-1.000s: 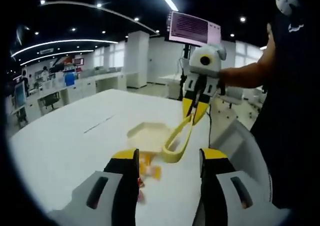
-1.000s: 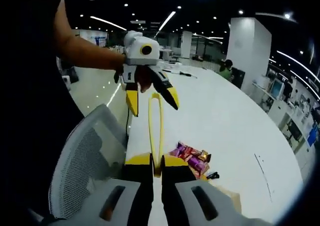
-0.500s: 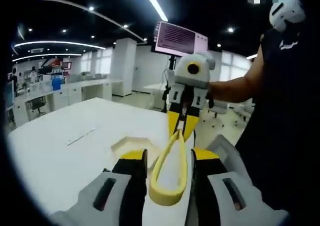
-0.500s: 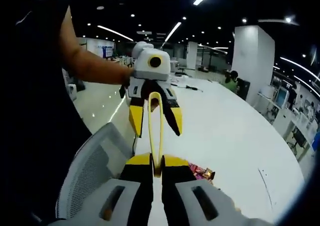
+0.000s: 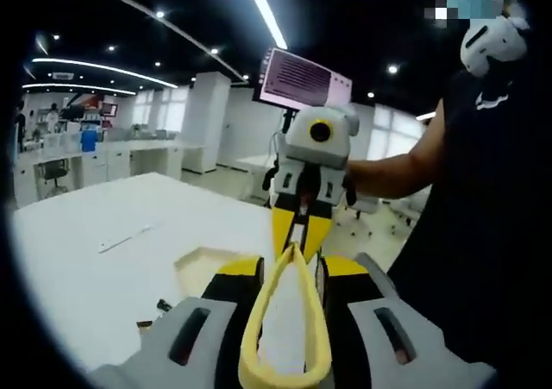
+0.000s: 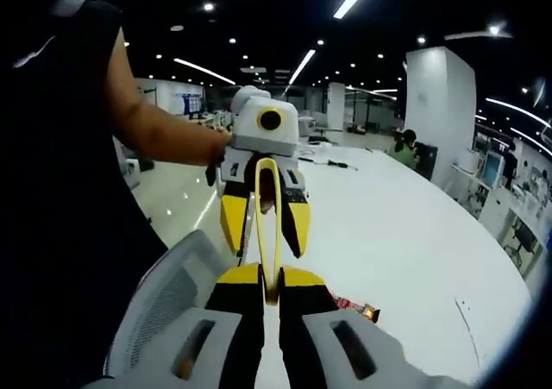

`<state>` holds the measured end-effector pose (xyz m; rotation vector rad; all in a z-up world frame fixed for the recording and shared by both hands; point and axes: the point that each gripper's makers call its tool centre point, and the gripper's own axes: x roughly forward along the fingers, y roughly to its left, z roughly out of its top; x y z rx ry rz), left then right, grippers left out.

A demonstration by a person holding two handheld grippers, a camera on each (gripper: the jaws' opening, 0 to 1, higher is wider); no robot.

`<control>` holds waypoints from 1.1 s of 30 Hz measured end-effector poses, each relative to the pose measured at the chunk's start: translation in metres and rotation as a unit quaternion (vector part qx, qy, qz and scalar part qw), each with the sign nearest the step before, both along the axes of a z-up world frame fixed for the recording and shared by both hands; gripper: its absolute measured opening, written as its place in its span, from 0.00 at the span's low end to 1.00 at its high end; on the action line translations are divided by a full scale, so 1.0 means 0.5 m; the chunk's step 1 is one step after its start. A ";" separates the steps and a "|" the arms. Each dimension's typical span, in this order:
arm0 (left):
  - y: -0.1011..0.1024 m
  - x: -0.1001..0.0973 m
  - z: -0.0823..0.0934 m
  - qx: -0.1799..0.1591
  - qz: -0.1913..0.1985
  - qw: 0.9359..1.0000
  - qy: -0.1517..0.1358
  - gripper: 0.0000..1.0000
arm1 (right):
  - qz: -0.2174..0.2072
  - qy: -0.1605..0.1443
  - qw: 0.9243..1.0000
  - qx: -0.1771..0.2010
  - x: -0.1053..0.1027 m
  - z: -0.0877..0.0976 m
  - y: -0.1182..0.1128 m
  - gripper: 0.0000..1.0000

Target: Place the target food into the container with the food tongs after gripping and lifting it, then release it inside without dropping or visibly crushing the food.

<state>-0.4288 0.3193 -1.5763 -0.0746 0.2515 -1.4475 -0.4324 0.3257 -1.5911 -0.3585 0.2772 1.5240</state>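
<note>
Right tool [image 6: 270, 287] clamping yellow tongs [image 6: 268, 225], left tool [image 6: 261, 225] straddling loop, snack packets [image 6: 354, 308] behind

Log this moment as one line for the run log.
right gripper: shut on yellow food tongs | left gripper: open around tongs' looped end | snack packets: on white table, untouched

Tongs [image 5: 285, 320] now btwn left claw [image 5: 289, 272] jaws

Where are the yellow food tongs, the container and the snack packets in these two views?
yellow food tongs [image 5: 285, 320]: left gripper view, on one yellow arm of the loop.
container [image 5: 203, 264]: left gripper view, on its pale rim, left of the tongs.
snack packets [image 6: 354, 306]: right gripper view, on the wrappers lying on the white table.
</note>
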 end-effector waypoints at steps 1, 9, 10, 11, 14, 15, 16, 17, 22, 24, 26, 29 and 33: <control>0.001 0.001 0.006 -0.008 0.002 1.000 0.001 0.18 | 0.001 0.002 1.000 0.002 -0.001 0.002 0.002 0.03; 0.004 -0.004 0.016 -0.006 -0.004 1.000 -0.006 0.16 | 0.007 0.029 0.999 0.023 -0.006 0.018 0.006 0.03; 0.005 -0.004 0.019 -0.007 -0.005 1.000 -0.003 0.16 | 0.007 0.033 0.999 0.025 -0.007 0.020 0.006 0.03; 0.004 -0.003 0.026 -0.012 -0.004 1.000 -0.005 0.16 | 0.005 0.037 0.999 0.030 -0.006 0.022 0.006 0.03; 0.004 0.001 0.032 -0.013 -0.001 1.000 0.003 0.16 | 0.006 0.049 0.998 0.039 -0.008 0.025 0.007 0.04; 0.004 0.009 0.039 -0.021 0.009 1.000 0.000 0.15 | 0.002 0.047 0.998 0.042 -0.006 0.025 0.008 0.05; 0.004 0.008 0.041 -0.021 0.007 1.000 0.011 0.16 | 0.005 0.039 0.998 0.049 -0.007 0.028 0.008 0.08; 0.005 0.009 0.043 -0.023 0.006 1.000 0.014 0.16 | 0.006 0.039 0.998 0.055 -0.009 0.030 0.008 0.11; 0.008 -0.002 0.034 -0.012 -0.007 1.000 0.025 0.18 | 0.013 0.020 0.998 0.058 -0.018 0.028 0.010 0.20; 0.007 -0.002 0.032 -0.007 -0.007 1.000 0.023 0.19 | 0.008 0.023 0.998 0.055 -0.016 0.026 0.010 0.21; 0.008 0.004 0.034 -0.011 -0.001 1.000 0.016 0.19 | -0.003 0.030 0.998 0.058 -0.008 0.025 0.008 0.22; 0.015 0.016 0.048 -0.027 0.011 1.000 0.012 0.19 | -0.027 0.054 0.997 0.052 0.007 0.016 -0.002 0.24; 0.012 0.013 0.055 -0.028 0.005 1.000 0.011 0.19 | -0.027 0.066 0.994 0.084 0.005 0.042 -0.001 0.26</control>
